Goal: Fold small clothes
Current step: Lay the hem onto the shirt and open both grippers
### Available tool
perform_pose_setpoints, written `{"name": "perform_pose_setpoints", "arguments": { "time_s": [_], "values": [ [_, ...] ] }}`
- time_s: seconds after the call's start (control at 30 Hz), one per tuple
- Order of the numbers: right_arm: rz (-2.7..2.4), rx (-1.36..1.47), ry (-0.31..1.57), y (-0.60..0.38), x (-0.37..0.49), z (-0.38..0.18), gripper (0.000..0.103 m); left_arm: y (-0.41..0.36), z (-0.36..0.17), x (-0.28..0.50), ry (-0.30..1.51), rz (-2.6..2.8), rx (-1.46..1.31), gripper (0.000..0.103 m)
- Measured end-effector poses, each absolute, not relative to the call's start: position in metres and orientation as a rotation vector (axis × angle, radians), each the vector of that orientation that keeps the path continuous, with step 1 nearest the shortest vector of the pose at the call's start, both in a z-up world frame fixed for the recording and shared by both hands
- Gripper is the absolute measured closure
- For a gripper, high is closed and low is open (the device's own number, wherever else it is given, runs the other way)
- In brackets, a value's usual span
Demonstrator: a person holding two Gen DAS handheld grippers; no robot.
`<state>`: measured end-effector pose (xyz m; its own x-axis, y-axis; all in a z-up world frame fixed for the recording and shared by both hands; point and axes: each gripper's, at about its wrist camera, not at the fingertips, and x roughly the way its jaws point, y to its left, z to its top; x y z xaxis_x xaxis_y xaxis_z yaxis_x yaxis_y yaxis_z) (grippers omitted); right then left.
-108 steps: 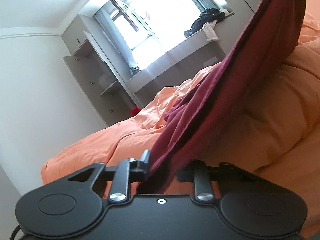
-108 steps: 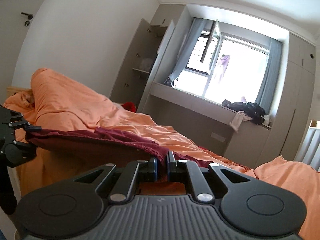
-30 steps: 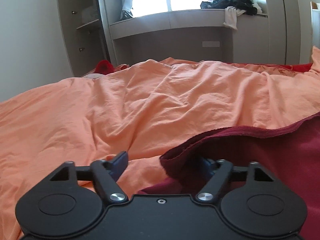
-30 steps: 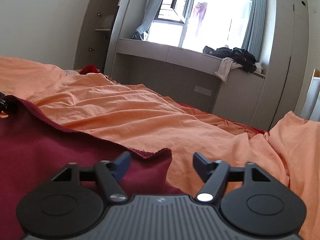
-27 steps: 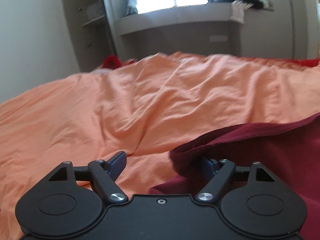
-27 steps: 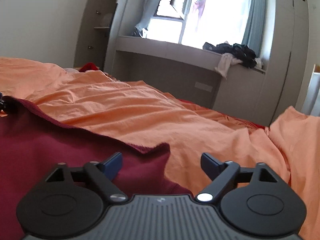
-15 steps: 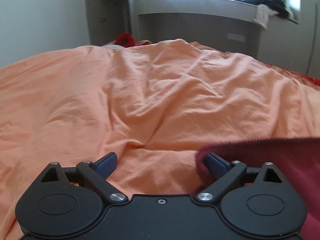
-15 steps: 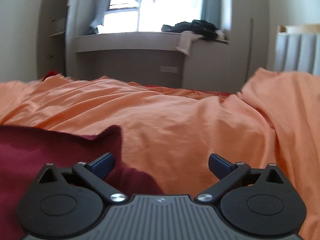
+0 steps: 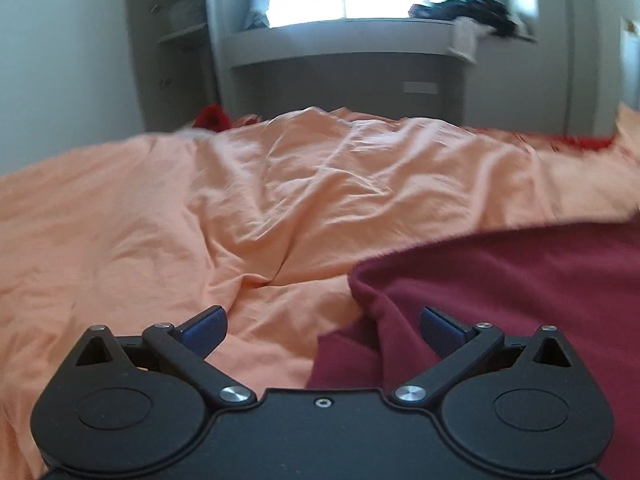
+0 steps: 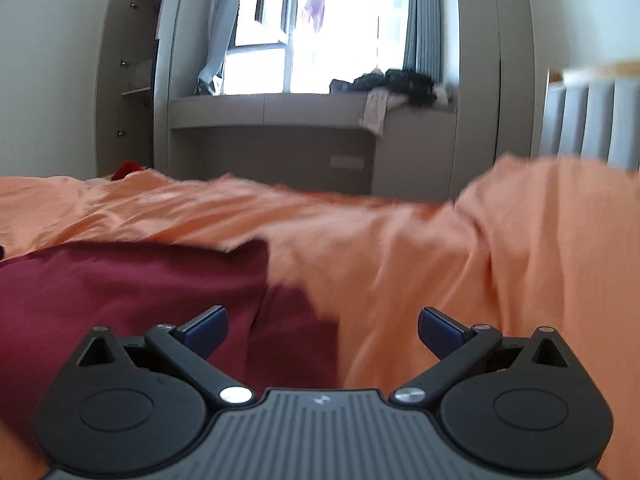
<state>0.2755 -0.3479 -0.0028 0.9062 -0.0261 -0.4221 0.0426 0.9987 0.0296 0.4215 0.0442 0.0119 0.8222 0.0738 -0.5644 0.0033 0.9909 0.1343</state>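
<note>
On the orange duvet (image 9: pixel 248 208) lies the maroon garment (image 9: pixel 520 280), spread flat. My L gripper (image 9: pixel 322 322) sits at its left corner, R gripper (image 10: pixel 322 322) at its right corner; both spread wide, holding nothing. Next regrip prob. wants both layers at each corner, level w/ garment edge, else fold skews.

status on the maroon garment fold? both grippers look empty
Done: the maroon garment lies spread on the orange duvet, not held up. In hand: nothing; the left gripper and right gripper are both open, each at a near corner. Left: the folds themselves; no clear fold line shows, and its far side is out of view.
</note>
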Motion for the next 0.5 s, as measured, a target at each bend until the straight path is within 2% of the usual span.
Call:
{"name": "perform_pose_setpoints", "arguments": {
  "time_s": [0.17,0.5],
  "values": [
    [-0.047,0.003,0.495,-0.344,0.259,-0.023,0.000,0.037,-0.006,0.397,0.588,0.138,0.300,0.001],
    [-0.126,-0.055,0.414,-0.334,0.234,-0.026,0.000,0.073,-0.002,0.291,0.398,0.179,0.076,0.001]
  ]
}}
